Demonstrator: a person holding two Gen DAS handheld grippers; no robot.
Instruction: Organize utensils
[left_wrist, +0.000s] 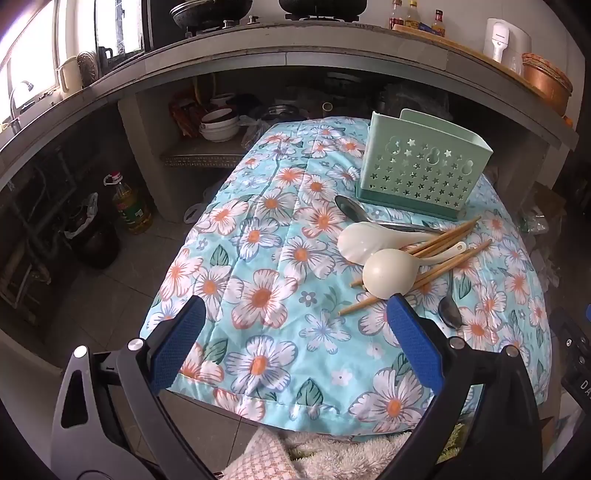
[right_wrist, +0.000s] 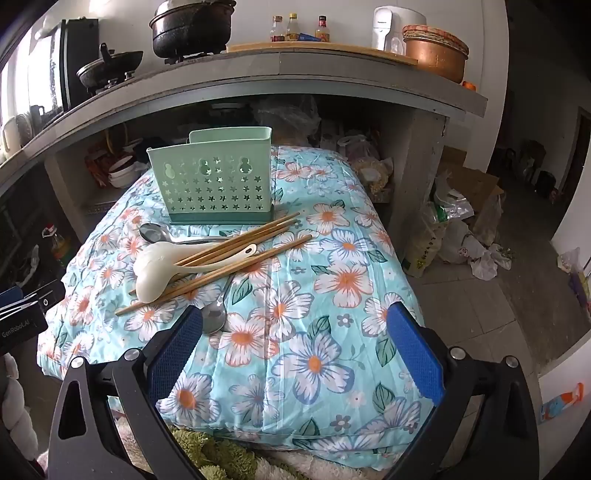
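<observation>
Over on the left wrist view, the left claw (left_wrist: 295, 332) hangs spread wide and empty above a flower-printed quilt (left_wrist: 258, 258), and the utensil pile sits ahead and off to its right: two white ladles (left_wrist: 384, 258), a fan of bamboo chopsticks (left_wrist: 436, 251) and a metal spoon (left_wrist: 351, 208), all heaped together just in front of the green holder (left_wrist: 424, 166). The chopsticks run long-axis from near-left up to far-right, nearly brushing the right pad (left_wrist: 413, 339) as seen here, though real contact can't be called. A second metal spoon (left_wrist: 448, 312) peeks out just past that pad. Switching to the right wrist view, the right claw (right_wrist: 295, 332) is equally wide and holding nothing, and now the pile lies ahead and to its left, the ladles (right_wrist: 155, 269) nearest, the chopsticks (right_wrist: 236, 254) slanting up toward the holder (right_wrist: 214, 181). This view gives what the other hides: the second spoon (right_wrist: 214, 317) lies bowl-toward-camera right beside the left pad (right_wrist: 173, 350), its handle running under the chopsticks. Both claws look about equally near; that loose spoon seems the right one's easiest first pick.
</observation>
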